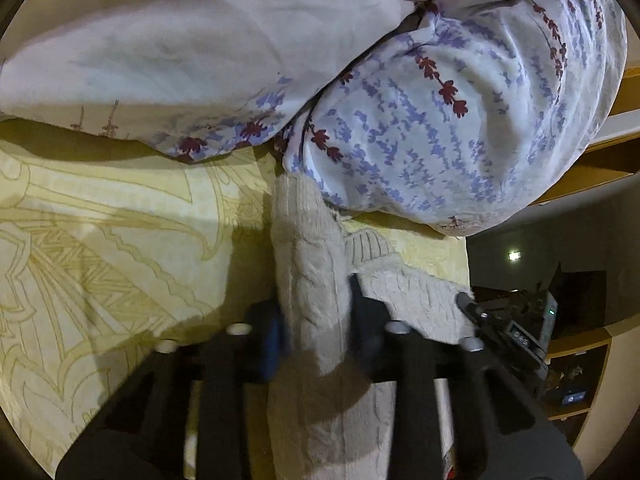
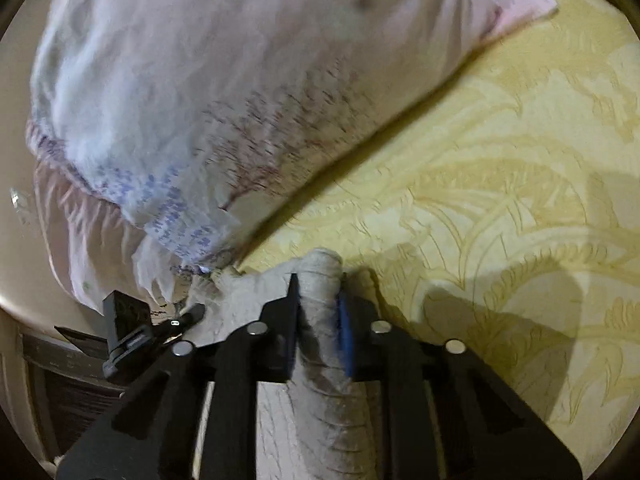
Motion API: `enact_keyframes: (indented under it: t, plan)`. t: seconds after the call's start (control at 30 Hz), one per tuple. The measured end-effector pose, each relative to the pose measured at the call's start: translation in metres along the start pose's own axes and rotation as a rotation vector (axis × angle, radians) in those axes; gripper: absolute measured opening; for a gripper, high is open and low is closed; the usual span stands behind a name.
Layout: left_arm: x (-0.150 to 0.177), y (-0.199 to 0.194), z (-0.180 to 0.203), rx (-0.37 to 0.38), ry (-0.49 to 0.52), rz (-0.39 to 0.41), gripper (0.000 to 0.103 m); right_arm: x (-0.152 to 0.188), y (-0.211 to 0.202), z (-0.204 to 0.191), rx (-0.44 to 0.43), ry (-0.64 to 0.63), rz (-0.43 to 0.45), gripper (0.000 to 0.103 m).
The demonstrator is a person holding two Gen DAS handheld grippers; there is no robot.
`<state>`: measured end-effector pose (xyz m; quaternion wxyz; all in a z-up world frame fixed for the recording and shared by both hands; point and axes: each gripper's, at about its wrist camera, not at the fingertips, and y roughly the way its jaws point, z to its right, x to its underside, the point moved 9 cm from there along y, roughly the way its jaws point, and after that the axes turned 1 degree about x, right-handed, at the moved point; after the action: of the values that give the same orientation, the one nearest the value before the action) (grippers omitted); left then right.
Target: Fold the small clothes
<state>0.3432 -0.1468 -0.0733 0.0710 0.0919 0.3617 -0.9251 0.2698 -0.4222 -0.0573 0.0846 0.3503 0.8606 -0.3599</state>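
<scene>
A small cream knitted garment (image 1: 308,256) lies on a yellow patterned bedspread (image 1: 100,240). My left gripper (image 1: 316,320) is shut on a bunched fold of it, which sticks out forward between the fingers. In the right wrist view my right gripper (image 2: 320,300) is shut on another rolled edge of the same cream knit (image 2: 320,276), just above the bedspread (image 2: 500,160). Each gripper shows in the other's view: the right one at the right edge of the left view (image 1: 476,308), the left one at the lower left of the right view (image 2: 192,316).
A white pillow with purple and dark red flowers (image 1: 440,120) lies right behind the garment; it also shows in the right wrist view (image 2: 200,100). Wooden shelves (image 1: 580,352) and a dark room lie past the bed's right edge.
</scene>
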Motion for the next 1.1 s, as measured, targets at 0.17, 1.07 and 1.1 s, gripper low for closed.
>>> enact_keyframes:
  t: [0.17, 1.07, 1.1]
  plan:
    - [-0.006, -0.023, 0.003, 0.033, 0.042, 0.089, 0.008, -0.01, -0.043, -0.036, -0.084, -0.142, 0.205, 0.009]
    - [0.104, -0.068, 0.024, 0.035, 0.129, 0.032, 0.072, 0.107, -0.059, 0.013, 0.099, -0.003, -0.032, 0.019]
    - [0.11, -0.065, 0.027, 0.034, 0.139, 0.02, 0.072, 0.108, -0.06, 0.012, 0.123, -0.027, -0.009, 0.016]
